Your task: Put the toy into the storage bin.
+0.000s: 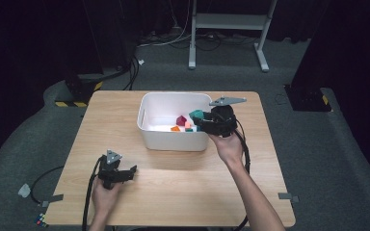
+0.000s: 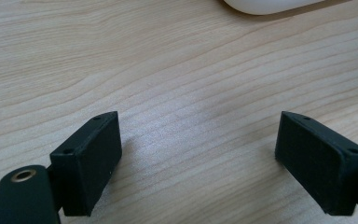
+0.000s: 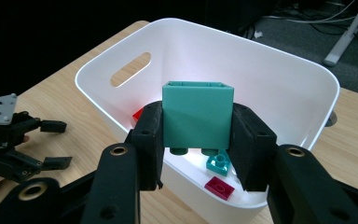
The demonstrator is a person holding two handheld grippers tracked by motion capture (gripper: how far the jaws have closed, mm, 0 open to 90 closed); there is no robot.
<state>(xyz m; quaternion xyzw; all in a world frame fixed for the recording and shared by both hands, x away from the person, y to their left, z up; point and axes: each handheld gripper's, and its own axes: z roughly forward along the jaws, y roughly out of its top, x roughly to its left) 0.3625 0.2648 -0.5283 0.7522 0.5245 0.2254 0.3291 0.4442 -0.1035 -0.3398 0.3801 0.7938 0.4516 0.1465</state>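
Observation:
My right gripper (image 3: 196, 147) is shut on a teal toy block (image 3: 196, 116), held upside down above the right end of the white bin (image 3: 214, 51). From above, that gripper (image 1: 203, 121) hovers over the bin's (image 1: 173, 142) right rim with the teal block (image 1: 196, 114) between its jaws. Inside the bin lie small bricks: a dark red one (image 1: 181, 120), an orange one (image 1: 175, 128), a small teal one (image 3: 218, 163) and a crimson flat one (image 3: 220, 187). My left gripper (image 1: 131, 172) rests open near the table's front left, its pads (image 2: 91, 158) wide apart over bare wood.
The wooden table (image 1: 125, 120) has free room left and in front of the bin. Cables trail from both grippers off the front edge. A white desk frame (image 1: 226, 21) stands on the floor behind the table.

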